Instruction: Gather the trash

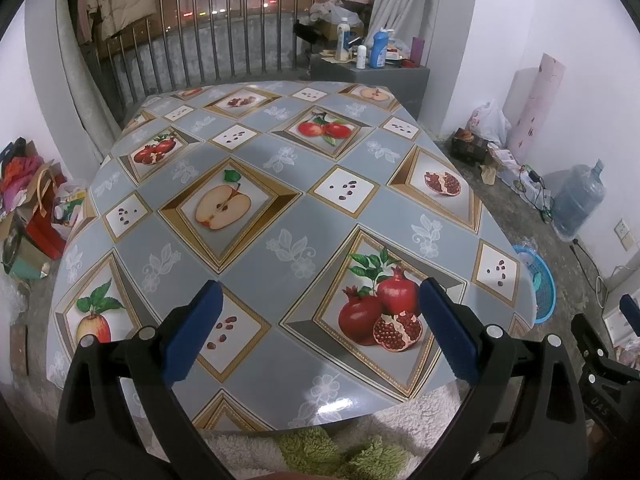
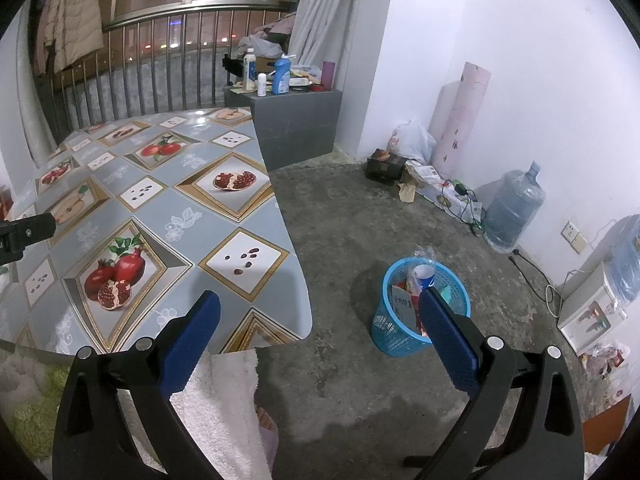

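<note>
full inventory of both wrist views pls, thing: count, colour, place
table: 1, grey fruit-print cloth, centre, no loose items
bin: 1, blue mesh, on floor right of table, holds trash
water jug: 1, clear blue, by right wall
grey cabinet: 1, beyond table, bottles on top
white bag: 1, against right wall
railing: 1, metal, behind table
left hand-held gripper: 1, black, blue pads, open, over table
right hand-held gripper: 1, same, open, over table's right edge

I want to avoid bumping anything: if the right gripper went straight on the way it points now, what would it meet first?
Probably the bare concrete floor, between the table edge and the blue trash basket. The right gripper is open and empty, aimed down at that gap. Depth is unclear, so the basket's rim could be close to its right finger.
</note>
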Action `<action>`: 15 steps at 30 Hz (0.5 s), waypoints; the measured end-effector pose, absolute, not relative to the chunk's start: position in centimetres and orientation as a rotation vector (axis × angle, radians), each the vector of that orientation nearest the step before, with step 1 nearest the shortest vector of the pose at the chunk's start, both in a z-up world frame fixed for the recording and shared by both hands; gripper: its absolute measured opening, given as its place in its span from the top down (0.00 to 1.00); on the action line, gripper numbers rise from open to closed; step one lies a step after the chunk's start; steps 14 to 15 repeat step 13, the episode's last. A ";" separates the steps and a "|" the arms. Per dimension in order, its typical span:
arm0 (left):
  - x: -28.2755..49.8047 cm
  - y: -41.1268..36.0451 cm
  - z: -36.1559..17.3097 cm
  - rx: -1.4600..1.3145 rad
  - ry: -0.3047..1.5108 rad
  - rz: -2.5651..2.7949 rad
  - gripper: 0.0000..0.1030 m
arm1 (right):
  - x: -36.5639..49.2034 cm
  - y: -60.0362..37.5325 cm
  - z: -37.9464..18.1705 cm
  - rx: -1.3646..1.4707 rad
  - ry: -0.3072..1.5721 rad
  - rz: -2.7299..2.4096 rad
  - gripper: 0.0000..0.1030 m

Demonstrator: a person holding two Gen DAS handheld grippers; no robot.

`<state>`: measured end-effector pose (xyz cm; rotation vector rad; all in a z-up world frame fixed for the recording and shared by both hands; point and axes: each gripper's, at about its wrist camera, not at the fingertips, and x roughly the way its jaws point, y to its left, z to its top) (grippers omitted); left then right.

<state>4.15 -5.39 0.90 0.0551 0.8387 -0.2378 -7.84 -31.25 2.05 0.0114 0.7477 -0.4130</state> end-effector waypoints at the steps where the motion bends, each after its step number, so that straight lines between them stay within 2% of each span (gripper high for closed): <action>1: 4.1 -5.4 0.9 0.055 0.838 -0.238 0.09 | -7.9 -31.3 2.1 0.012 0.747 -0.413 0.07; 15: 3.6 -5.1 0.4 0.053 0.847 -0.237 0.09 | -7.8 -31.2 2.0 0.016 0.743 -0.415 0.07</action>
